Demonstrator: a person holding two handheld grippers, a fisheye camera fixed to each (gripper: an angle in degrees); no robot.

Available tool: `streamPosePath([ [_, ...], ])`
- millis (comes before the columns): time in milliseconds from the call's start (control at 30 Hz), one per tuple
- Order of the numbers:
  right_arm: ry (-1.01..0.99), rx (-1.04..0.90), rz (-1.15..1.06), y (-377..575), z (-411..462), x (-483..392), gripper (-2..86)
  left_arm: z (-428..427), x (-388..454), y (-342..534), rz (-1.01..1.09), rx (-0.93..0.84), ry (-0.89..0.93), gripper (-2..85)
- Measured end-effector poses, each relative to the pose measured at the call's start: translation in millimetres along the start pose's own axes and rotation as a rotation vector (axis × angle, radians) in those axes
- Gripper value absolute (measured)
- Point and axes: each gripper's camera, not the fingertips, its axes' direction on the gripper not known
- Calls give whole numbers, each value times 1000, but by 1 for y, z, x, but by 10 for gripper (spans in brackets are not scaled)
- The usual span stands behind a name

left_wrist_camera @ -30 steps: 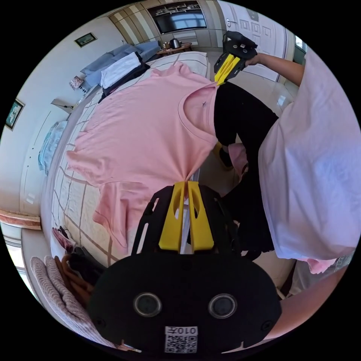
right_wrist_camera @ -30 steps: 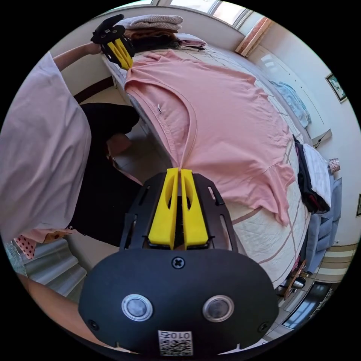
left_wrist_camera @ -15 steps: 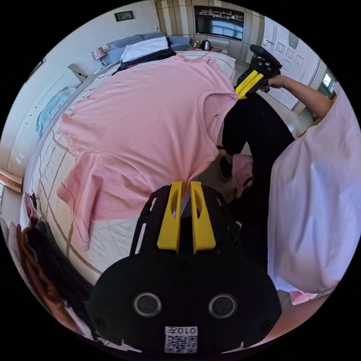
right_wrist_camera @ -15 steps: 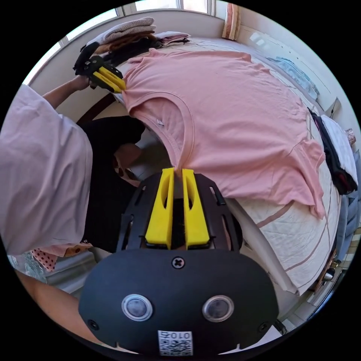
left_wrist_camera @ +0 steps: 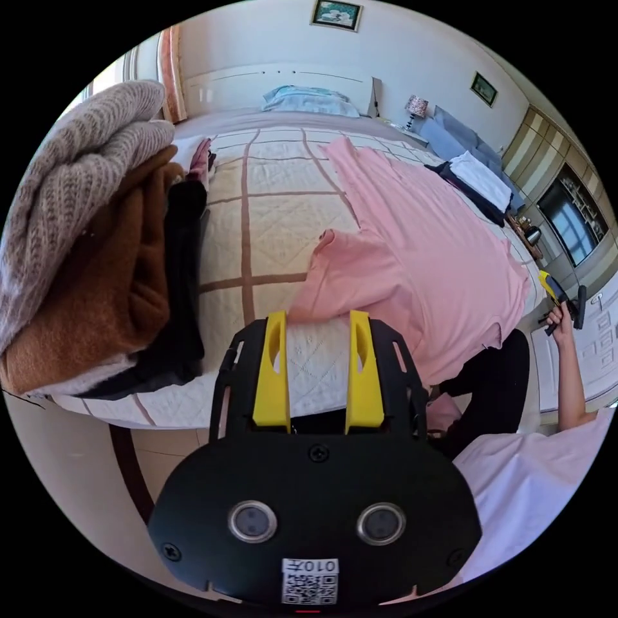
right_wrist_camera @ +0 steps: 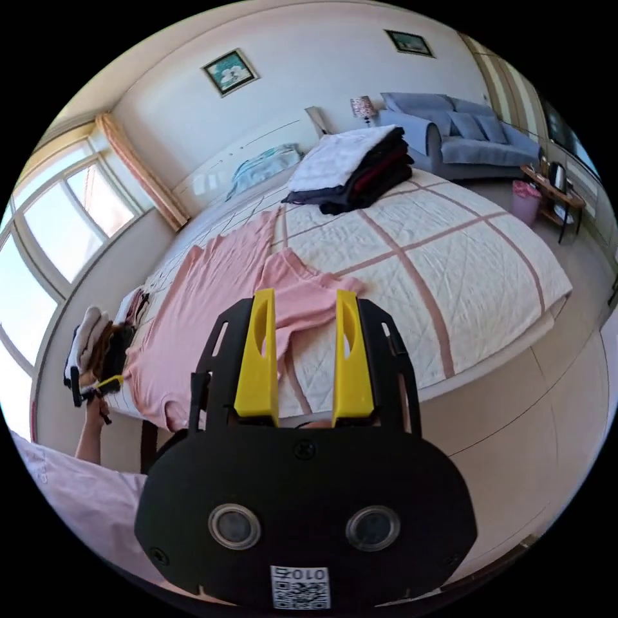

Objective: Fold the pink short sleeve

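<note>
Quilted bed (left_wrist_camera: 277, 212) in the left gripper view carries the pink short sleeve shirt (left_wrist_camera: 425, 244) spread flat beside a stack of folded knitwear (left_wrist_camera: 96, 238), while the left gripper (left_wrist_camera: 315, 322) hangs at the near edge, jaws spread and empty. From the right gripper view, the shirt (right_wrist_camera: 225, 290) lies along the bed's (right_wrist_camera: 463, 257) near edge with another folded clothes pile (right_wrist_camera: 354, 167) beyond, and the right gripper (right_wrist_camera: 299, 302) hovers with jaws apart, holding nothing.

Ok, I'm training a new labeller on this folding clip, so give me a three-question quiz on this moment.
1. True or false: the left gripper is shut on the pink shirt.
2. Which pile does the right gripper view show beyond the shirt's sleeve? A) knitted sweaters B) a white-topped dark stack C) blue pillows
3. Fill in: the shirt lies spread on the ___.

Key: 1 false, both jaws stand apart with nothing between them, as do those of the right gripper. 2 B. 3 bed.
</note>
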Motion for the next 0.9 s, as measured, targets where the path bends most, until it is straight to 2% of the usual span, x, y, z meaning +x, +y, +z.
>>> streamPosePath([
  [100, -15, -17, 73, -8, 8, 15, 121, -4, 11, -14, 64, 38, -72, 132],
  [200, -9, -93, 71, -19, 27, 8, 116, 9, 20, -33, 107, -13, -41, 124],
  [333, 152, -103, 29, -26, 24, -18, 63, 0, 14, -41, 23, 42, -63, 82],
  [467, 230, -102, -69, -37, -8, -29, 39, -44, -11, -52, 7, 103, 125, 55],
  [567, 110, -173, -23, -51, -12, -4, 40, -40, -33, -65, -40, 14, 190, 52],
  [633, 128, -251, -69, -56, 1, -6, 43, -18, -41, -70, -66, -46, 200, 54],
  [733, 179, -192, -101, -62, -14, -15, 74, -17, -49, -76, -105, -24, 233, 66],
  [800, 172, -90, -11, -69, -39, -6, 104, -29, -45, -80, -110, -24, 180, 74],
  [900, 145, 47, -59, -91, -66, -20, 102, -73, -14, -95, -27, -51, -87, 81],
])
